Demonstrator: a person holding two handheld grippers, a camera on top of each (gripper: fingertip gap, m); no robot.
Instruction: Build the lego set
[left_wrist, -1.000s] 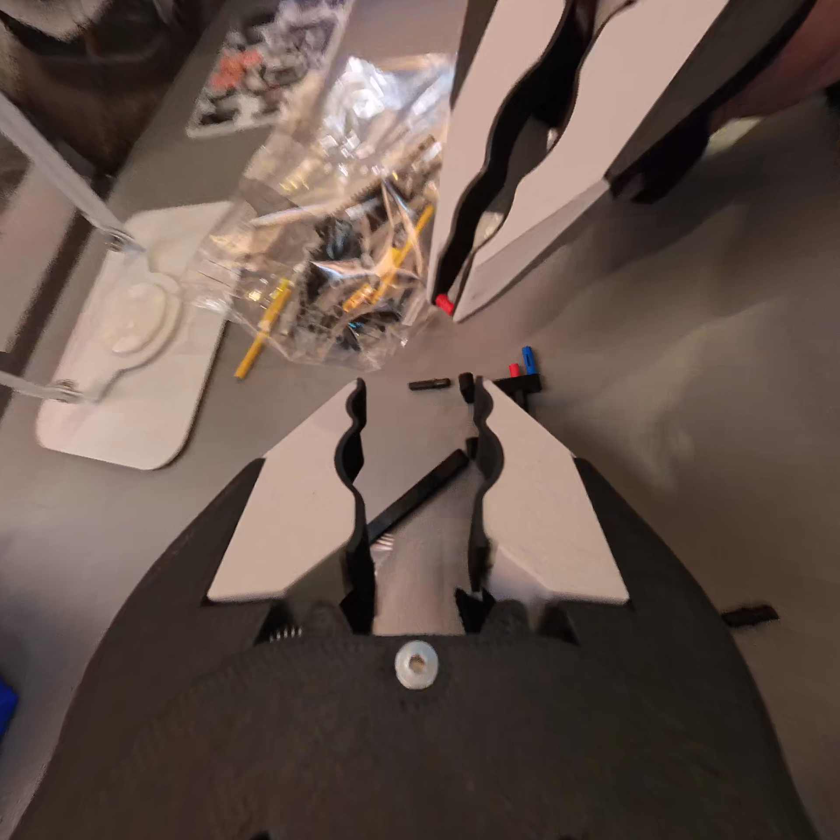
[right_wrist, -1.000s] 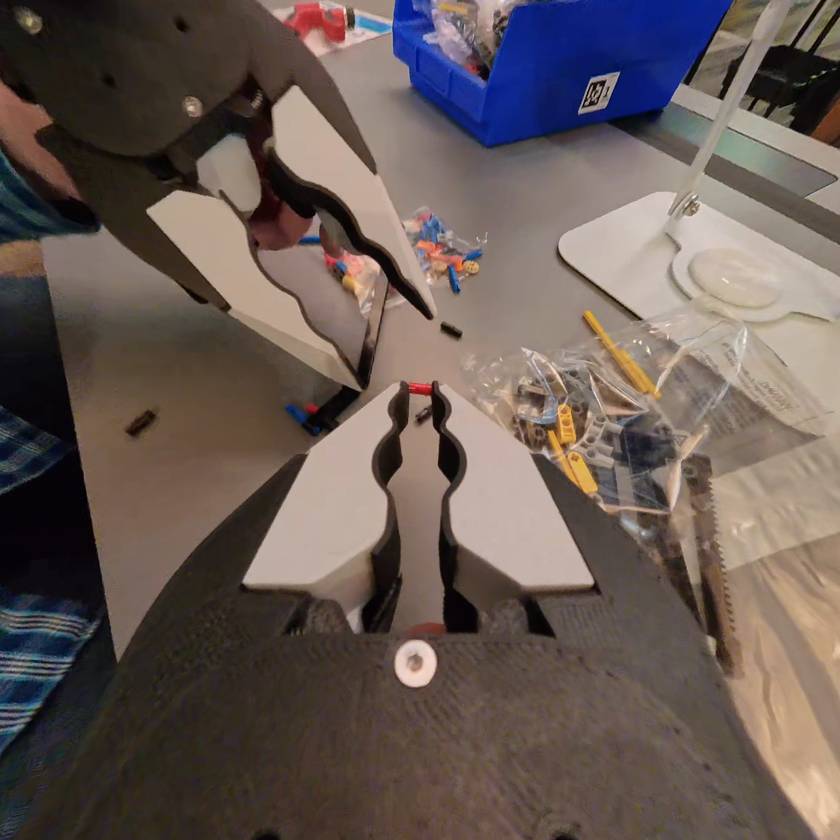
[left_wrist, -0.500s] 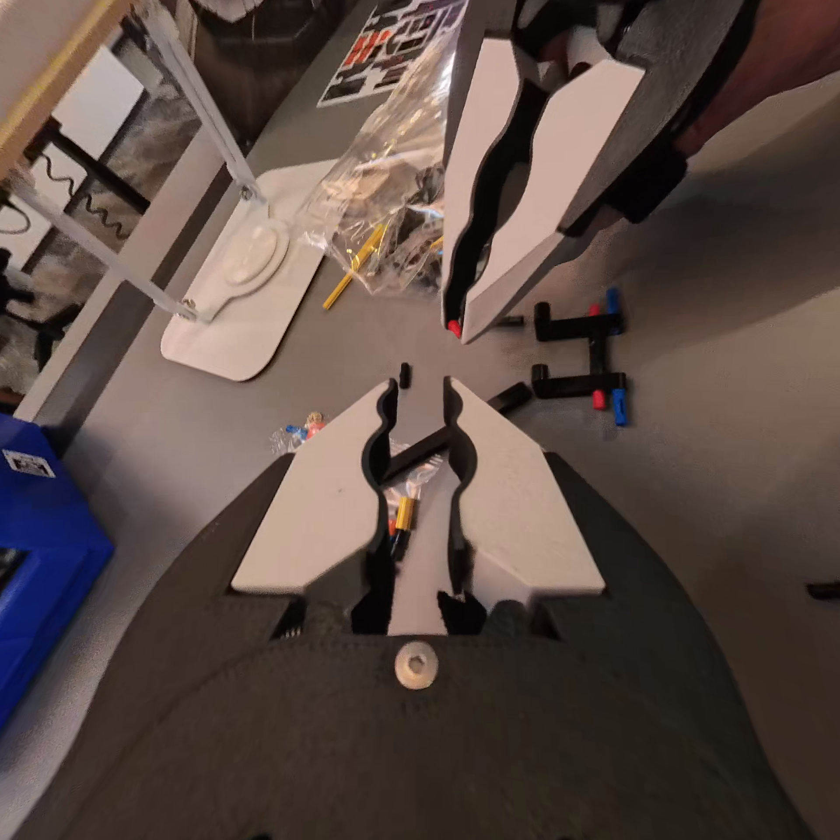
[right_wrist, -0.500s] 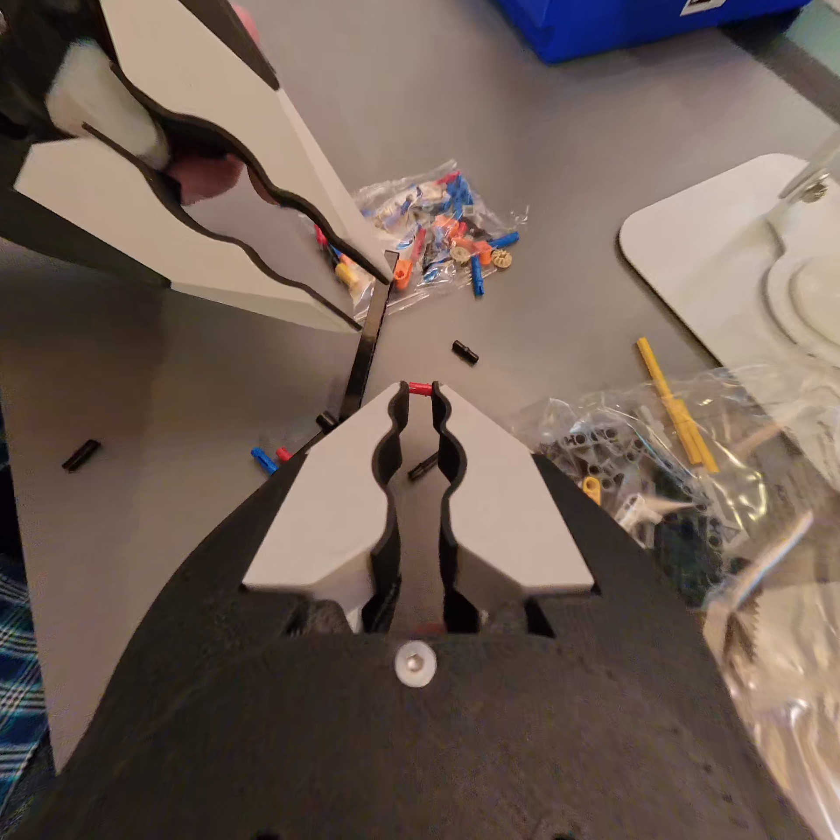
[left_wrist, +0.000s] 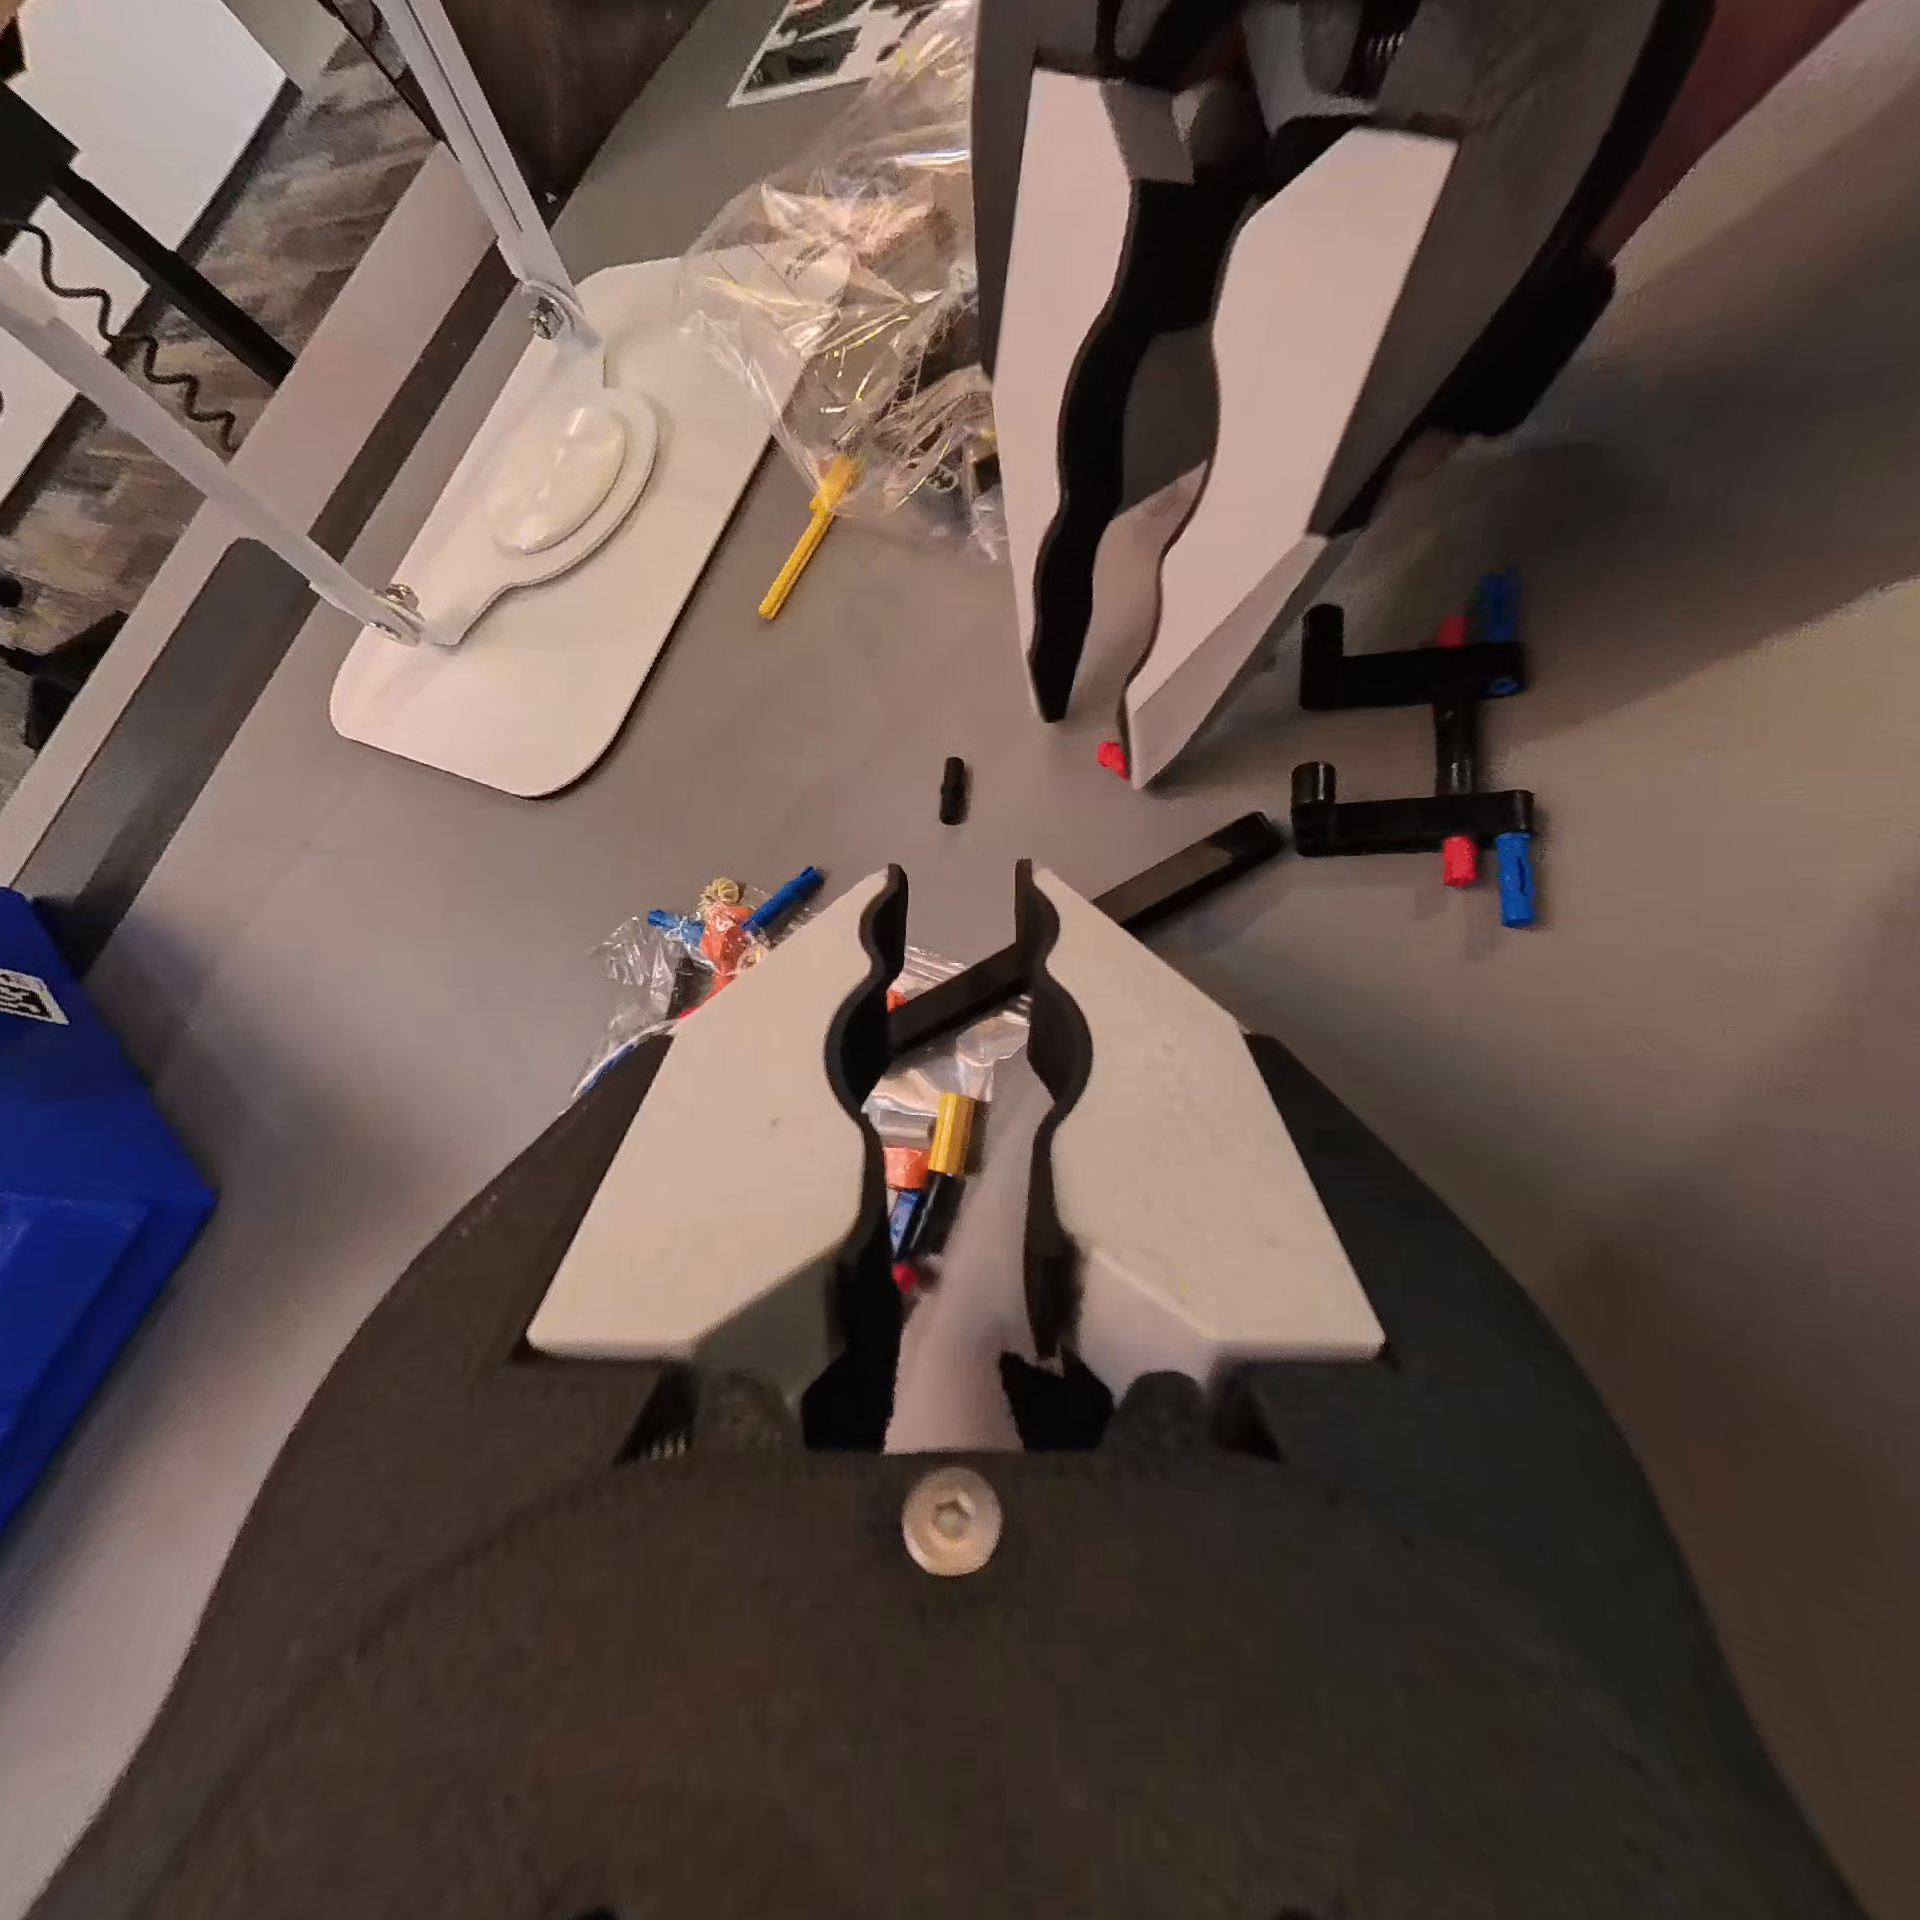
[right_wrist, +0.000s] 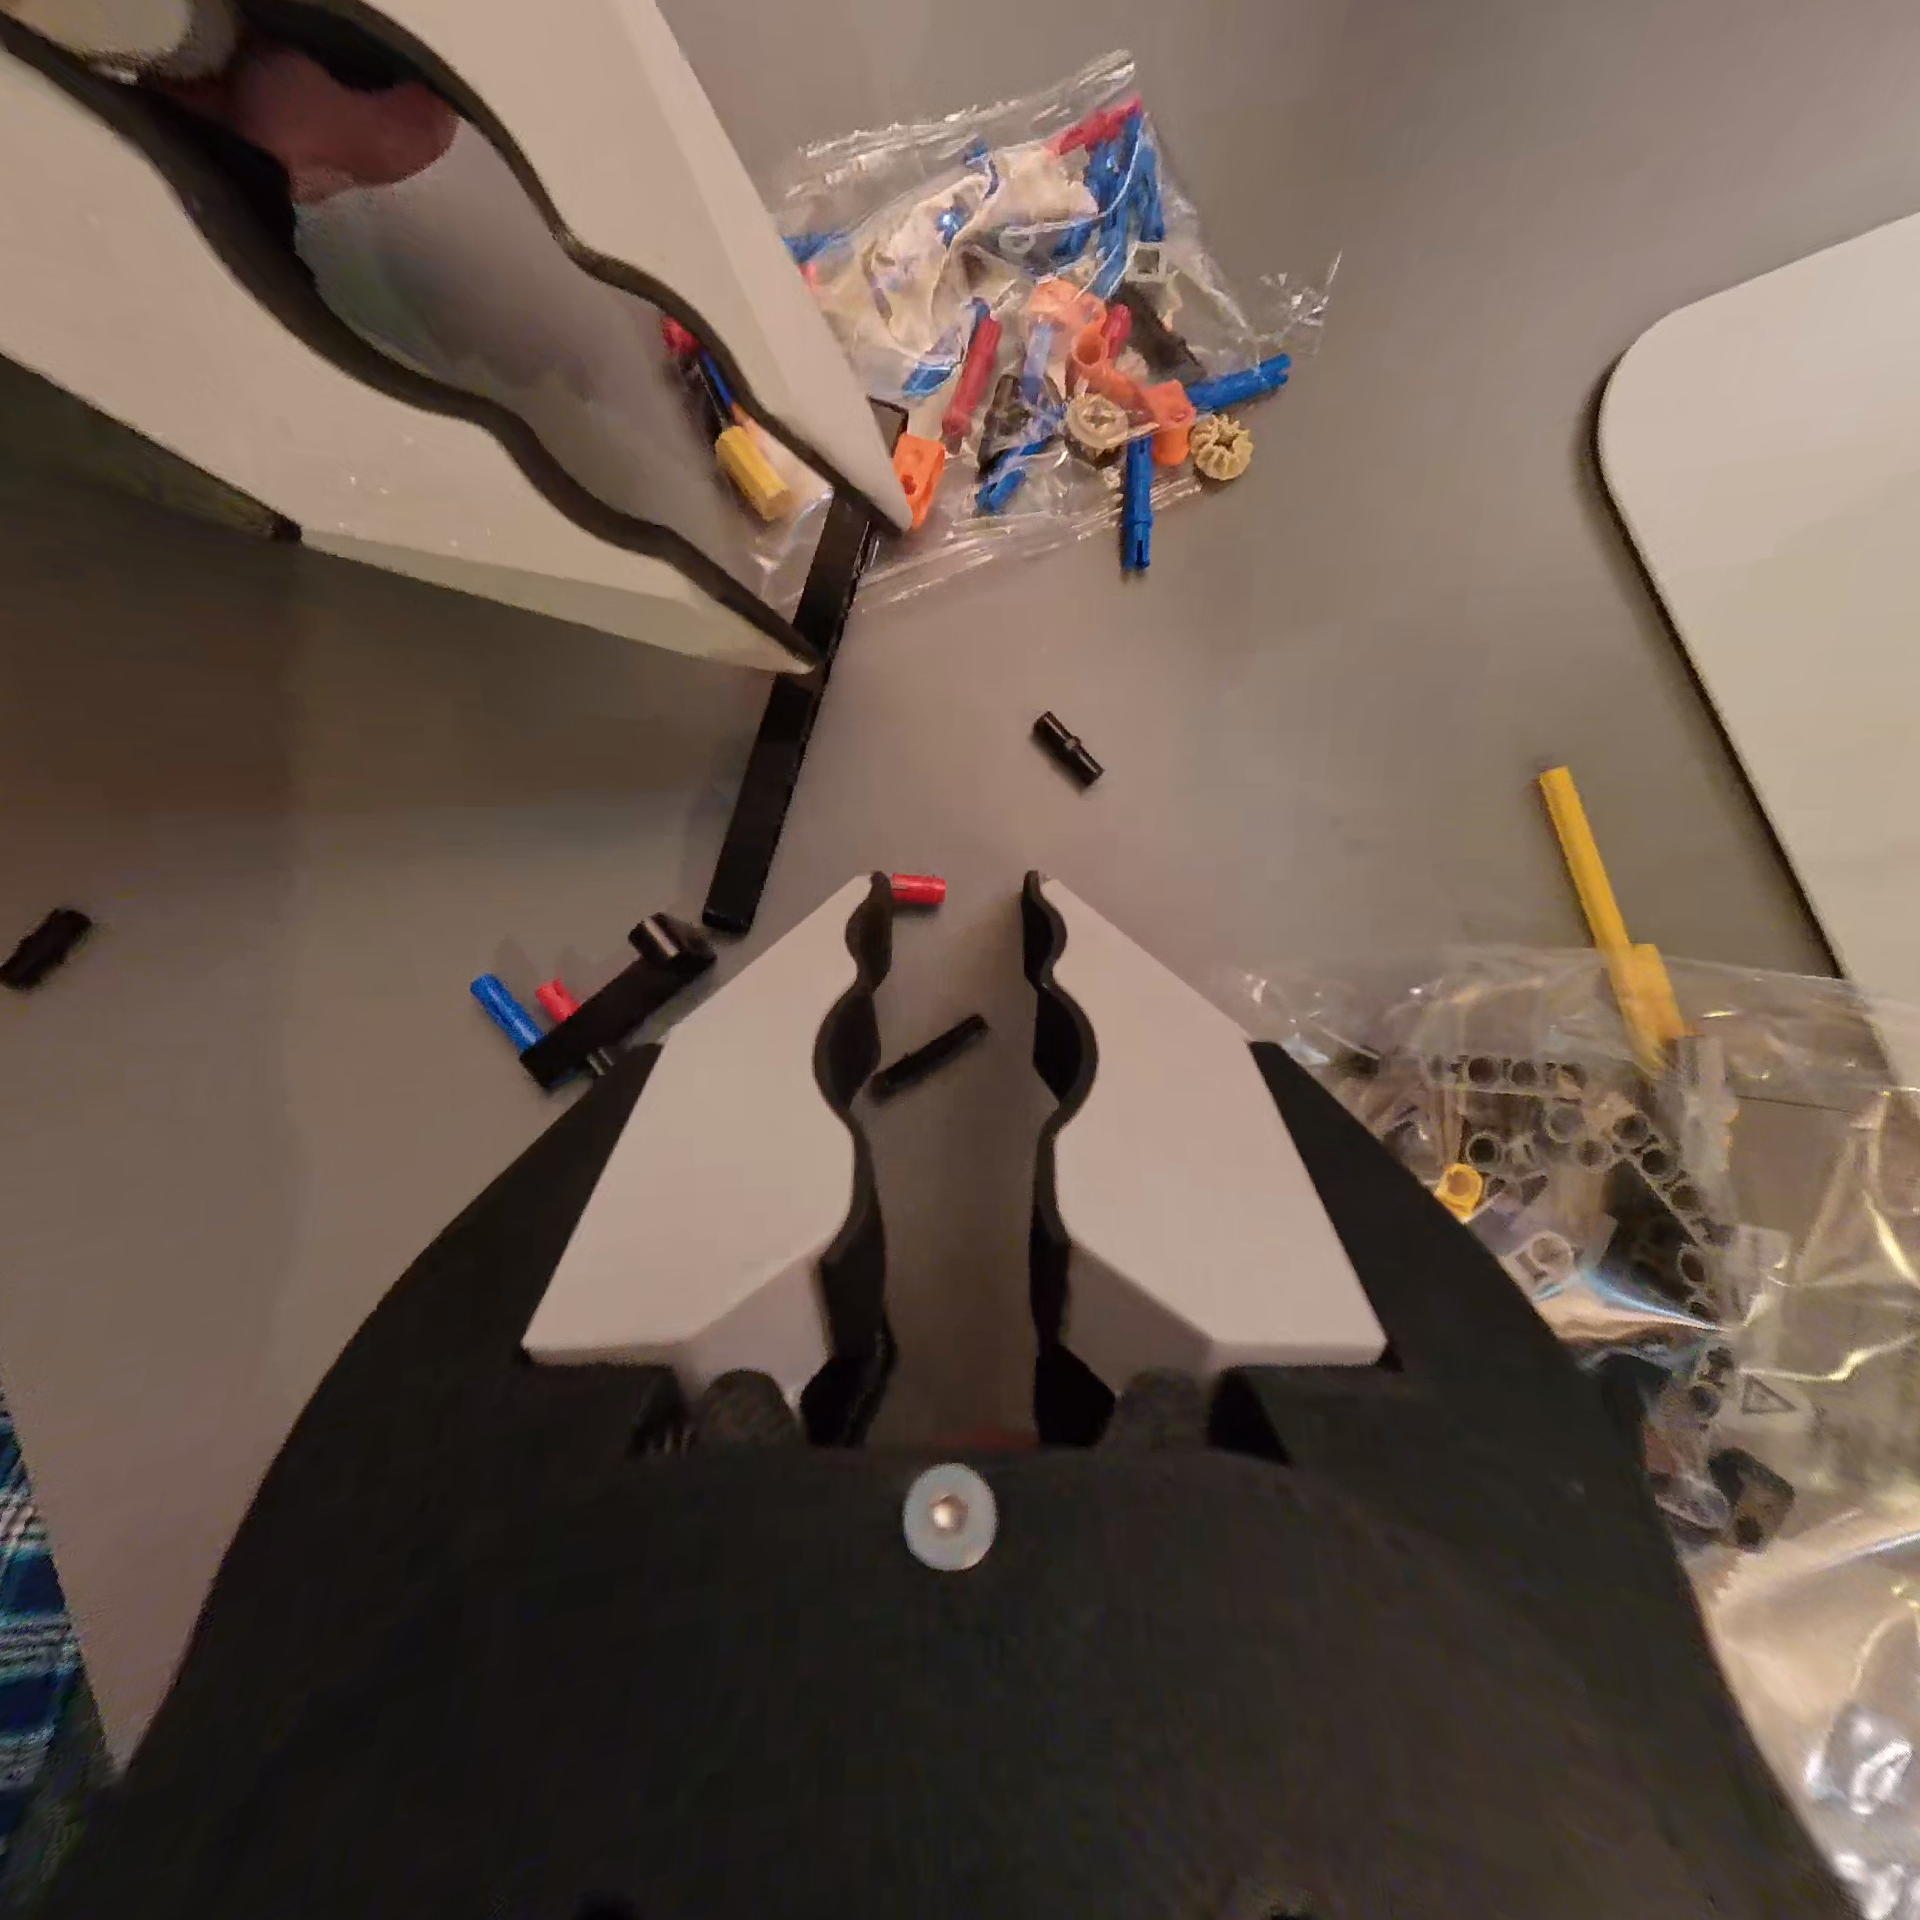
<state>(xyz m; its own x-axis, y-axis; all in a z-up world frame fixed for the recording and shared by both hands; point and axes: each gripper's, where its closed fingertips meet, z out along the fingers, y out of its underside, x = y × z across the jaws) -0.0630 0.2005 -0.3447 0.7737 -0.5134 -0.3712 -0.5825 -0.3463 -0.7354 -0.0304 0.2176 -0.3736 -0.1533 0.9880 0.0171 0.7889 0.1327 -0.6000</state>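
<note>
The build has only just begun. One small part is made: a black frame (left_wrist: 1444, 727) with red and blue pins stuck in it. It lies flat in the middle of the desk (left_wrist: 1714, 1091), well away from the edges.

The left tongs (left_wrist: 961, 883) are pinching a long black beam (left_wrist: 1195, 868). The beam crosses the gap between the two fingers, and its far end points at the black frame, just beside it. I think this beam goes on next.

The right tongs (right_wrist: 951, 883) are spread apart. A little red pin (right_wrist: 916, 888) sits right at the tip of one finger and touches only that finger. I cannot tell if it is stuck there or dropping. It looks like this pin is meant for a hole in the beam or the frame.

Most of the set is not used yet. A small clear bag (right_wrist: 1039, 343) of blue, red and orange bits lies under the left tongs. A big clear bag (right_wrist: 1558, 1143) full of dark pieces sits beside the white stand base (left_wrist: 540, 582), which is by the edge of the desk. A yellow stick (right_wrist: 1590, 862) pokes out of that bag. A few black pins (right_wrist: 1068, 748) lie loose on the desk. A blue bin (left_wrist: 62, 1195) stands at another edge.

So one small part is done, and nearly all of the building is left.
</note>
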